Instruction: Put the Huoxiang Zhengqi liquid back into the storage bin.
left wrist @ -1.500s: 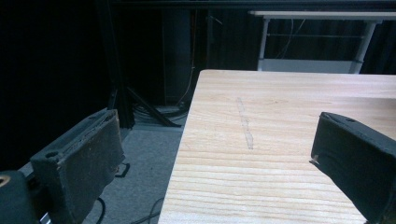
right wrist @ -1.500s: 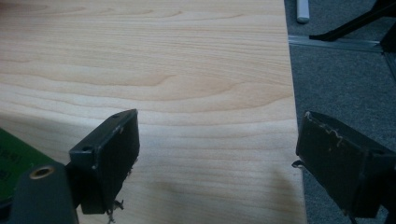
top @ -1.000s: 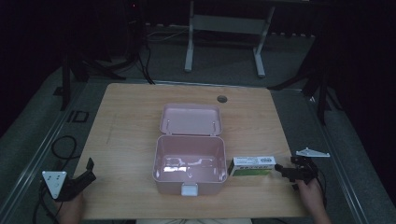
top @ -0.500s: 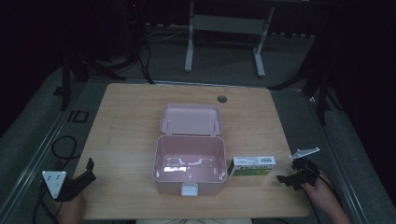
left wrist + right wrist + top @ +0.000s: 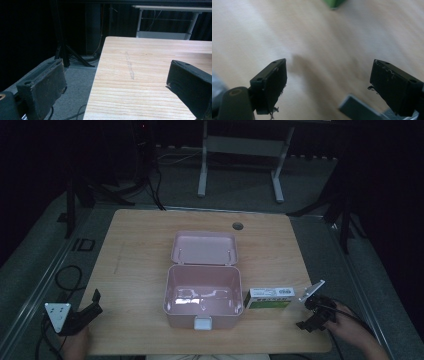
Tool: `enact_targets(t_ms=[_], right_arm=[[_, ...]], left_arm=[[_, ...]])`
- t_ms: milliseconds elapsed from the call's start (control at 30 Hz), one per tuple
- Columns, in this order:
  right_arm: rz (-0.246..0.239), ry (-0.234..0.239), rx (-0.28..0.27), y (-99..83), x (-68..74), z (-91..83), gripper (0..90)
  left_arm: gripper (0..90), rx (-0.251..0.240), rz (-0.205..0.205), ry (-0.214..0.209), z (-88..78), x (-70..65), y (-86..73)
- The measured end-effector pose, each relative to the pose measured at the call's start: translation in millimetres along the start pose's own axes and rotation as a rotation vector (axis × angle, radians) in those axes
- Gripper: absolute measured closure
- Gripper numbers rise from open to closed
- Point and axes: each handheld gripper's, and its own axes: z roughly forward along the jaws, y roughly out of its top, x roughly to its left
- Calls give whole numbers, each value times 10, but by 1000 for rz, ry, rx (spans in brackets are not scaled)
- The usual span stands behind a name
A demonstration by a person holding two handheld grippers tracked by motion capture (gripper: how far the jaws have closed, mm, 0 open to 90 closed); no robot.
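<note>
A: Status of the right tongs point(image 5: 306, 318)?

B: A second ago they sat just beside the green-and-white carton point(image 5: 269, 298). They have since backed off toward the right tabletop point(image 5: 135, 250) edge. Jaws wide apart, holding nothing.

A: Meaning for the work?

B: Judged: the carton is released, or not yet gripped. It lies on the tabletop just beside the right wall of the open pink box point(image 5: 202, 297), outside it. Loading the carton into the box appears not yet done.

A: Left tongs point(image 5: 89, 307)?

B: Unmoved at the near left corner, jaws wide apart, empty.

A: View differences?

B: The high view gives the whole layout. The right gripper view is motion-blurred; it shows a green carton corner point(image 5: 334, 3) beyond the spread jaws. The left gripper view shows bare tabletop point(image 5: 150, 82) and floor past its edge.
</note>
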Motion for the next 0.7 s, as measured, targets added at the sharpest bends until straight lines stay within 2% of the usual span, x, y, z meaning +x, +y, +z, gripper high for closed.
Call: enact_targets(t_ms=[133,233,267,333,400,467,500,533,700], right_arm=[[-58,64,48,65,120,11,137],[-109,95,69,107,194,-2,125],[-109,95,69,107,194,-2,125],[-156,82,80,134,264,-27,112],[-184,112,98,176,334,-51,112],[-199,118,103,188,355,-56,113],[-219,116,113,200,387,-62,113],[-265,114,140,235,448,-71,119],[-332,112,175,333,533,-96,136]], left_arm=[[25,-5,-35,-4,-5,38,2],[25,-3,-34,-4,-5,39,3],[25,-3,-34,-4,-5,39,3],[25,-2,-28,-4,-3,31,2],[25,2,-13,-10,-1,15,2],[25,3,-13,-11,0,14,2],[25,3,-15,-11,0,17,2],[25,2,-17,-12,1,16,3],[25,2,-16,-15,2,17,3]])
